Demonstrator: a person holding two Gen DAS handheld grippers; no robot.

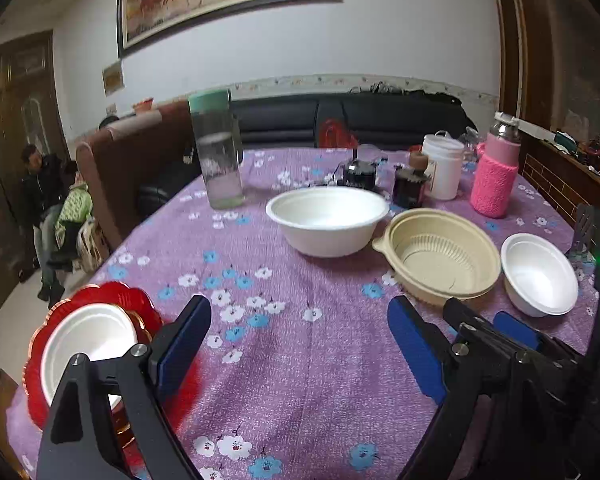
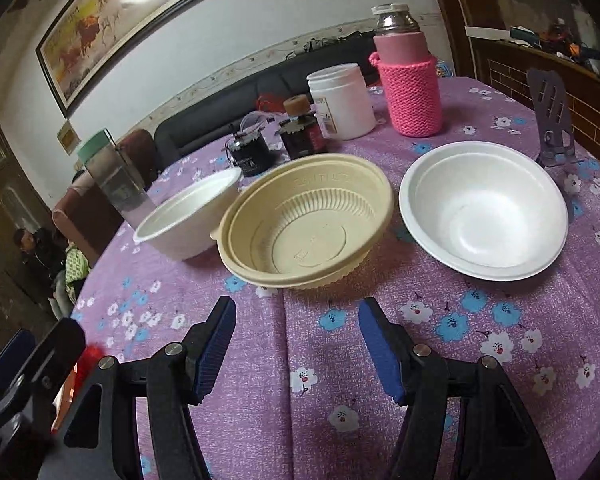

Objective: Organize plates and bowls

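On the worktop sit three bowls: white, tan, white; both claws, left and right, hover spread and empty, a bowl-on-plate beside the left

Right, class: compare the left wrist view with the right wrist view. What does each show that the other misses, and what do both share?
Only the left wrist view shows the red plate with a small white bowl on it, at the table's near left edge. Only the right wrist view shows the whole purple stand. Both share the tan bowl, the deep white bowl, the shallow white bowl, the pink bottle and the floral tablecloth.
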